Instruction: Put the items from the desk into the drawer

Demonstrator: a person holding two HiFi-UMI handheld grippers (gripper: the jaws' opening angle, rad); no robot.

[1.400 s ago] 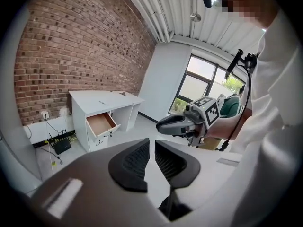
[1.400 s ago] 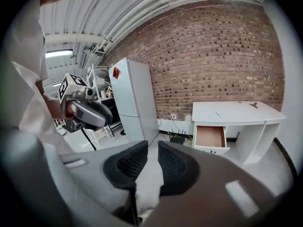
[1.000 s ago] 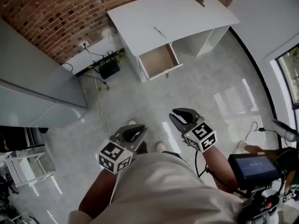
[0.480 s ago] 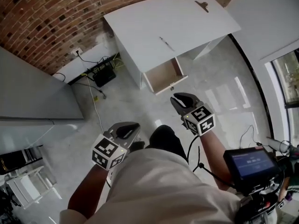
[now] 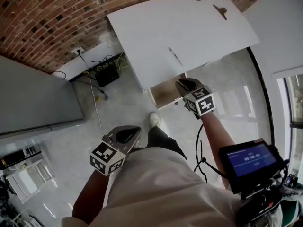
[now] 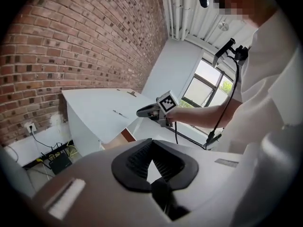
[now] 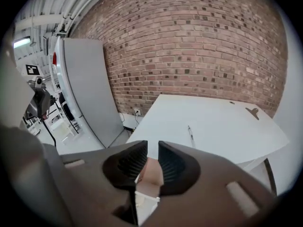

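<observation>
A white counter (image 5: 151,27) carries a pen (image 5: 175,56) and, farther back, a dark clip (image 5: 219,11). The right gripper (image 5: 188,85), jaws narrowly apart and empty, hovers over the open drawer (image 5: 163,94), probably bound for the pen. The left gripper (image 5: 127,134), jaws slightly parted and empty, hangs low, seemingly spare. The digits on a screen (image 5: 250,158) are unreadable.
</observation>
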